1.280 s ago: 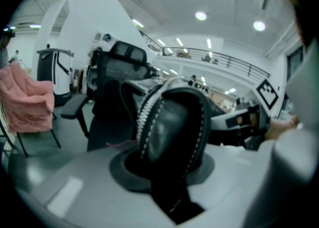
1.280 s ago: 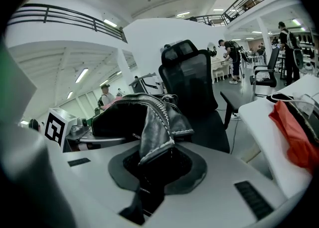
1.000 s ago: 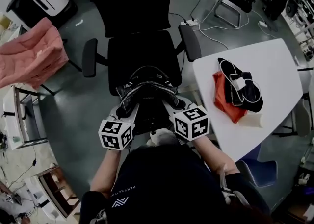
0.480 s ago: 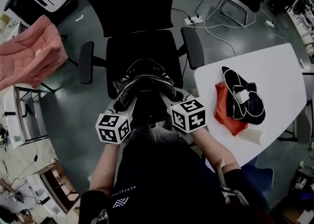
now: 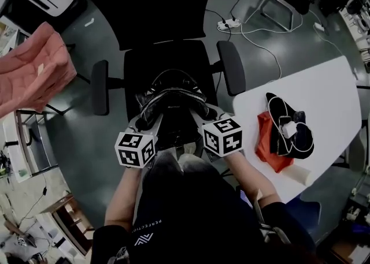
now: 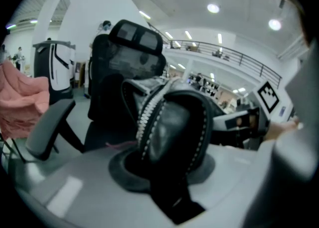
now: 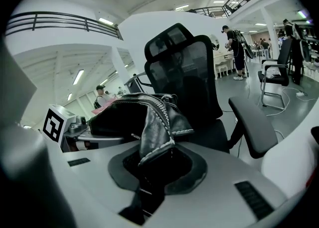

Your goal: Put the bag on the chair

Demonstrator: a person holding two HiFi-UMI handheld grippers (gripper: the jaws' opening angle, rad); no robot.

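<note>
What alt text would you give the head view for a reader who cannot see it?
From above, a person holds a black bag between the left gripper and the right gripper, at the front of a black office chair's seat. A white table with an orange cloth is at the right, a pink cloth at the left.

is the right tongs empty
No, the right tongs are shut on a fold of the black bag.
</note>
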